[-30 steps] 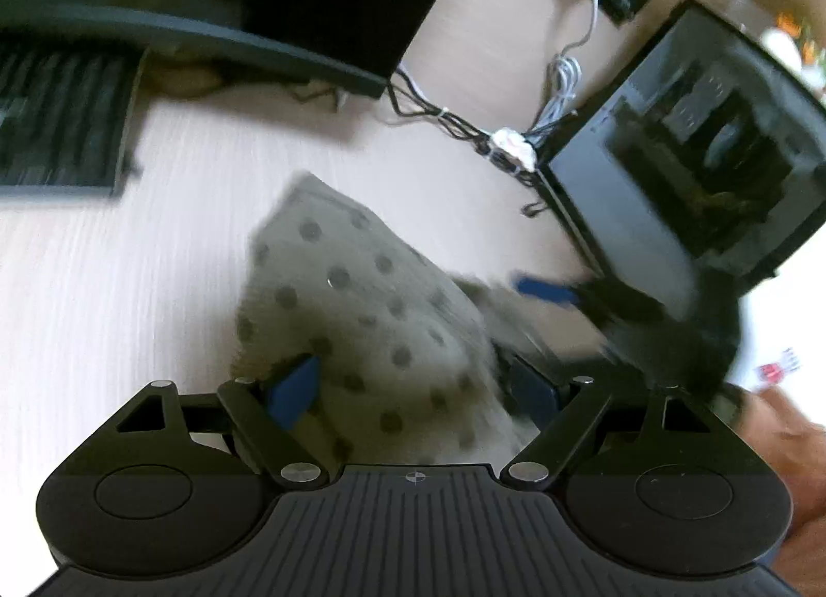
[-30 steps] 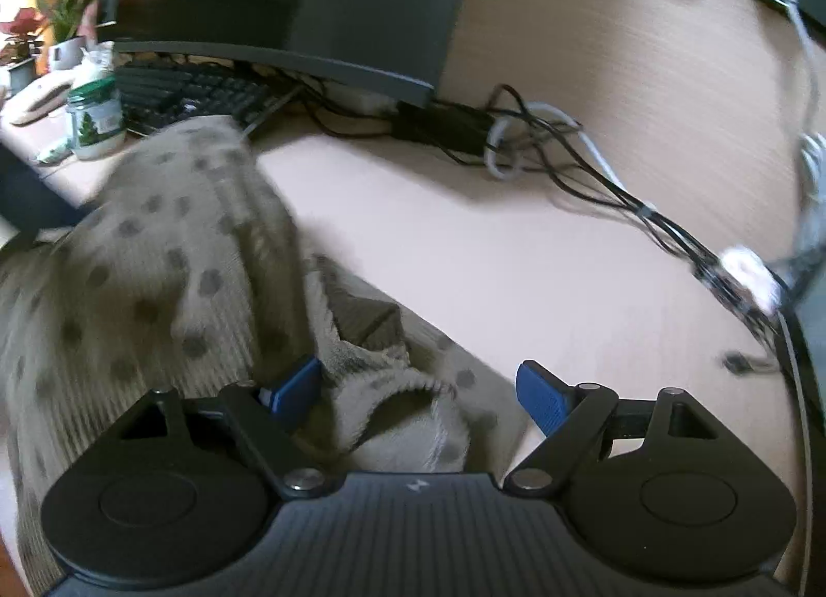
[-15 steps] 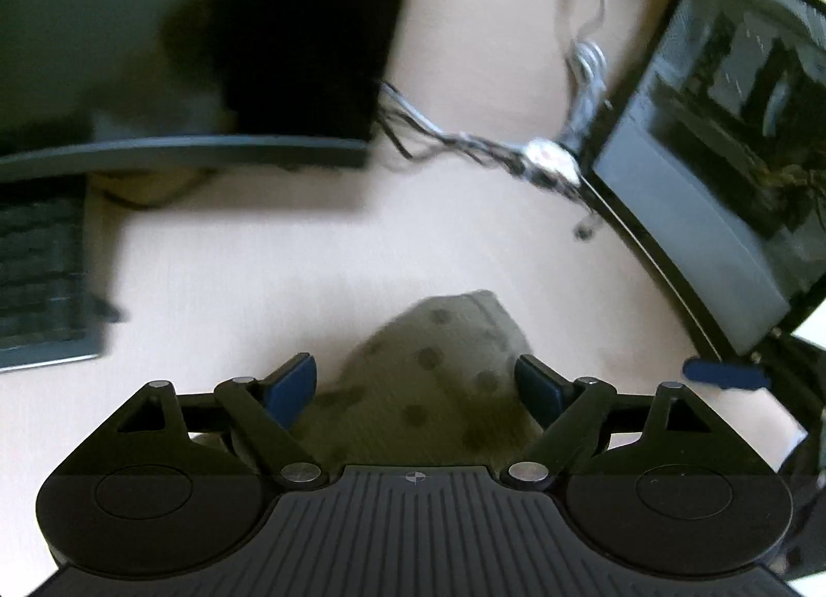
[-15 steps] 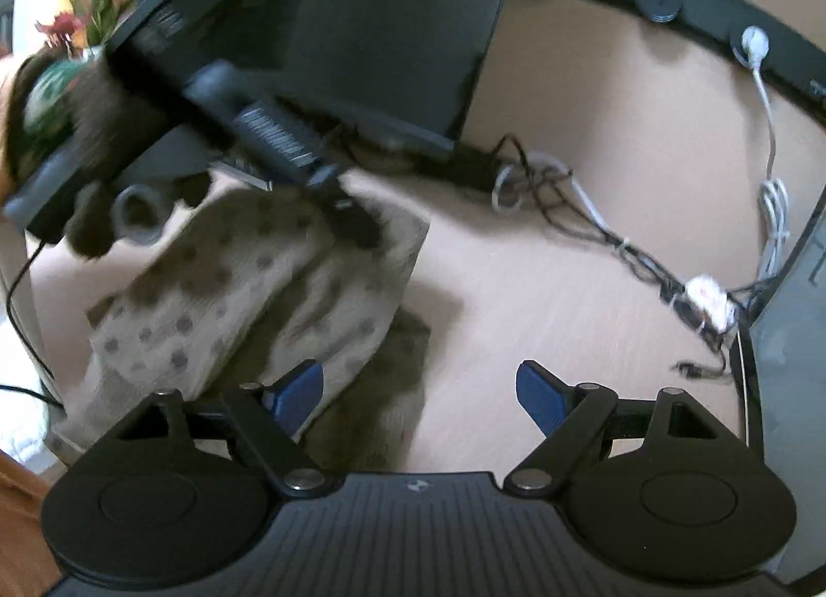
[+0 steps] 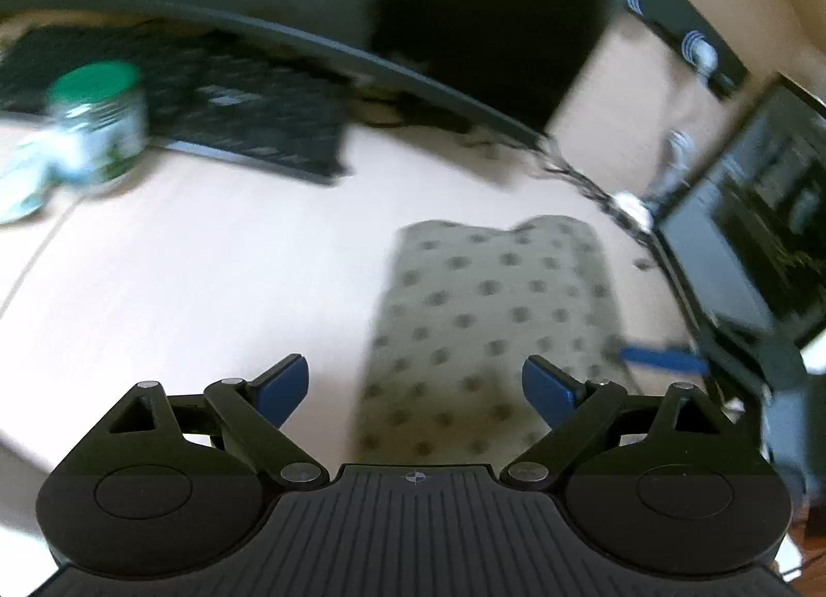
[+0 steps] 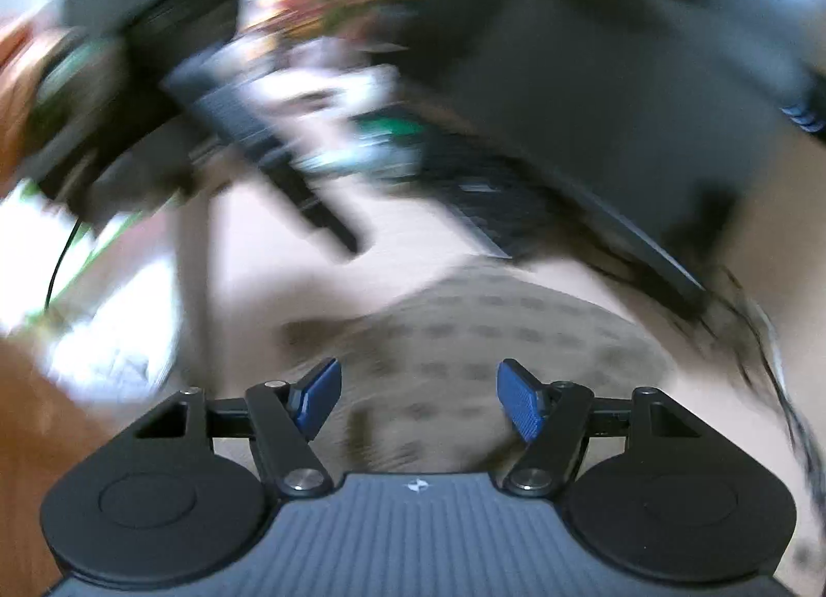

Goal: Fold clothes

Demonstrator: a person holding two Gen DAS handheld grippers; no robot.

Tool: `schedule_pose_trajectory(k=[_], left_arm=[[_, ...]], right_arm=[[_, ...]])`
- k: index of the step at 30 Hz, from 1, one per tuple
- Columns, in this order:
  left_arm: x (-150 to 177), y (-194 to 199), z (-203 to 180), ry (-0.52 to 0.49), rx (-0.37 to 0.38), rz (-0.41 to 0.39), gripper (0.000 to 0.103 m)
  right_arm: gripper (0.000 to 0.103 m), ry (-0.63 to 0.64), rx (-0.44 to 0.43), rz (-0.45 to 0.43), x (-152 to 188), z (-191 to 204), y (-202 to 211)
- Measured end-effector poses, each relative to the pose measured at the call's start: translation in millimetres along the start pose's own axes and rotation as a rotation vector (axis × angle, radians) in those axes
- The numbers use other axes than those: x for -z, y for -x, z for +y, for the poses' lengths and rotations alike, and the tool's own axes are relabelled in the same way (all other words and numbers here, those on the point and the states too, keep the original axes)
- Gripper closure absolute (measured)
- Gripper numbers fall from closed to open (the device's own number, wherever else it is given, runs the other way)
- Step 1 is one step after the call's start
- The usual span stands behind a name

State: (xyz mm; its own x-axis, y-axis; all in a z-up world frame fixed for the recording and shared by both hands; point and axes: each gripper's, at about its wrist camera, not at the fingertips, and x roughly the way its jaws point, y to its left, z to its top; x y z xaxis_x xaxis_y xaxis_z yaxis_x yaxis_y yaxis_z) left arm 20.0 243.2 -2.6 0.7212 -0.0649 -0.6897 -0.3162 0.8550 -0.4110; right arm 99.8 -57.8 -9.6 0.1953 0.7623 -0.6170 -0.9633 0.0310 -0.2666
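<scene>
A beige garment with dark dots lies folded flat on the light wooden desk. My left gripper is open and empty, raised above the garment's near left part. My right gripper is open and empty above the same garment; that view is heavily blurred. The right gripper's blue finger shows at the garment's right edge in the left wrist view. The left gripper appears as a dark blur in the right wrist view.
A black keyboard and a green-lidded jar stand at the back left. A curved monitor base and tangled cables lie behind the garment. A second dark screen stands at the right.
Both grippers have let go of the garment and pulled back and up. The garment now lies flat and folded on the desk. Both views swung left.
</scene>
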Motion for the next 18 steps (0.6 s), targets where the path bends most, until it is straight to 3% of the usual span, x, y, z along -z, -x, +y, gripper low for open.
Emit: schedule_pose_trajectory(k=[3,4,5,6,9,15,17,18], left_arm=[[14,6,7,0.023,-0.028,0.0,0.01],[19,7,5,0.012,-0.028,0.007,0.01],[24,7,0,-0.015,-0.024,0.013,0.01],[29,6,-7,-0.054,-0.016,0.017,0.01],[43,2,-28,-0.179,0.002,0.028,0.01],[59,-19,-87,-0.49,-0.031,-0.025,0.01],[62,-24,-101,-0.572,-0.062,-0.061,0.014],[64,-27,-105,-0.611,-0.083,-0.077,0.025]], right_arm=[[0.036,0.19,0.016,0.061,15,24,-9],[0.05,0.225,0.059,0.062,20,28,-11],[0.084,0.223,0.106,0.052,22,27,-11],[0.092,0.183,0.14,0.044,19,22,-9],[0.098,0.046,0.235,-0.004,6,1,9],[0.1,-0.027,0.343,-0.017,3,-16,36],[0.1,-0.043,0.355,-0.026,6,-13,43],[0.1,-0.049,0.355,-0.027,7,-11,45]])
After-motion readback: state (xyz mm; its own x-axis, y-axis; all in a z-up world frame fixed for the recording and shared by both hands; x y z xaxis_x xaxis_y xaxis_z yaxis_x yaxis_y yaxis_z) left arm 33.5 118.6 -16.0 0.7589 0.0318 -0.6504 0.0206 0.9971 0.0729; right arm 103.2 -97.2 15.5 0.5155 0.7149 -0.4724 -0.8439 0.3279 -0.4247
